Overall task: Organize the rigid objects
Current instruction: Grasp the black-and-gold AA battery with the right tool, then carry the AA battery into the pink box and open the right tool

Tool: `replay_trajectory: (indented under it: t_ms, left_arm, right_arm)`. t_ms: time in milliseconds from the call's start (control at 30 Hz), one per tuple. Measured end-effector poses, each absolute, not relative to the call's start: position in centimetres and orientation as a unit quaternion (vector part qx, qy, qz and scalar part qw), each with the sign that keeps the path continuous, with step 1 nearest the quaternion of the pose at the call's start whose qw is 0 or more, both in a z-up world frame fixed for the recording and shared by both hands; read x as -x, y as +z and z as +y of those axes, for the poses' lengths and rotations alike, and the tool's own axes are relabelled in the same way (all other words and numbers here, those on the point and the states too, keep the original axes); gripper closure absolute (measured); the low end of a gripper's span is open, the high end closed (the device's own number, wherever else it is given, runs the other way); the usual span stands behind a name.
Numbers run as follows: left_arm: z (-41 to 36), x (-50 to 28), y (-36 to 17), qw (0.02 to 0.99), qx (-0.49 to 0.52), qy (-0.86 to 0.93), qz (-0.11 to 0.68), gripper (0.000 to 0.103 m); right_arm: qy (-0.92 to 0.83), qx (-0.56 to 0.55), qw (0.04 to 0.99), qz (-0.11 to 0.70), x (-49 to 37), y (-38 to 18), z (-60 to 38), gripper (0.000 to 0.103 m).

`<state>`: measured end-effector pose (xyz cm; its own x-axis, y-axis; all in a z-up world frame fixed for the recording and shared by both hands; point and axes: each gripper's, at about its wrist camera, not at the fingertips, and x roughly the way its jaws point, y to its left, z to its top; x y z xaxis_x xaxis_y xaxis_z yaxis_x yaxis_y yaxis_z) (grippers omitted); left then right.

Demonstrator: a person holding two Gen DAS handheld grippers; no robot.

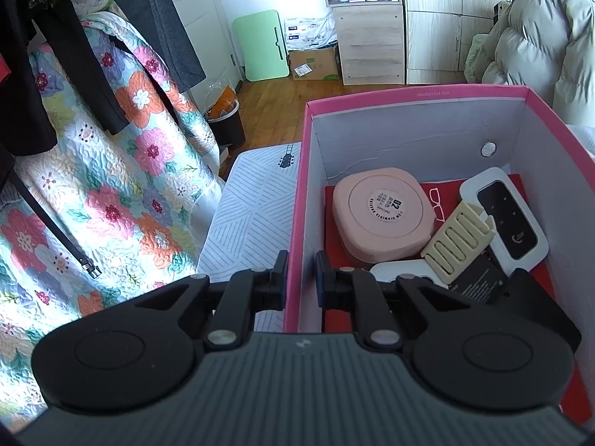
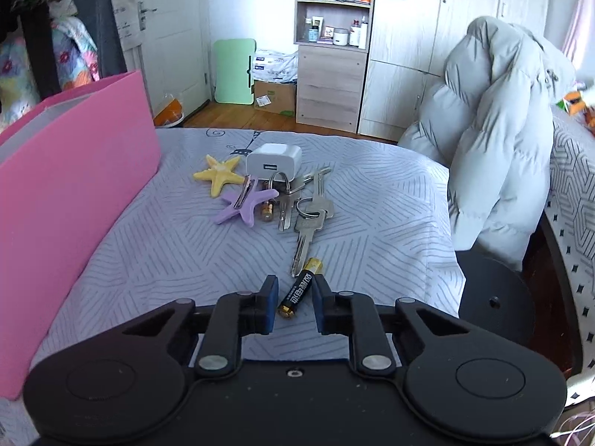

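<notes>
My left gripper straddles the near left wall of the pink box; its jaws are close to the wall, and I cannot tell whether they clamp it. Inside lie a pink square case, a cream comb and a white device with a black screen. My right gripper is open just above the bed, its jaws either side of a black and gold battery. Beyond lie keys, a white charger, a purple starfish, a yellow starfish and a second battery. The pink box stands left.
The objects lie on a grey patterned bedsheet. A puffy grey jacket is heaped at the right of the bed. A floral quilt and dark clothes hang at the left. A wooden shelf unit stands across the room.
</notes>
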<state>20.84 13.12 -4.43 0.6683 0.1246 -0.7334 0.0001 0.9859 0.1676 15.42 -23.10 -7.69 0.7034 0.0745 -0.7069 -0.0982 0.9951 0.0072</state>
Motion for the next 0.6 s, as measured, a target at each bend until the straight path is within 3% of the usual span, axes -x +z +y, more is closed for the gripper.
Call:
replay_trajectory:
  t_ms: [200,300,600]
  left_arm:
    - [13.4,-20.8,-4.4,0.91,-0.078,0.034,0.406,0.091]
    - [13.4,-20.7,-4.4,0.91,-0.078,0.034,0.406,0.091]
    - [13.5,-20.6,-4.3,0.91,-0.075,0.033,0.406,0.091]
  right_arm:
    - [0.022,0.016,0.922,0.385,-15.9,-7.7,-22.4,0.08]
    - [0.015,-0.001,0.92,0.391,-15.8,-7.5,-22.3,0.091]
    - [0.035,-0.076,0.916,0.392,-14.4,-5.6,-22.4,0.091]
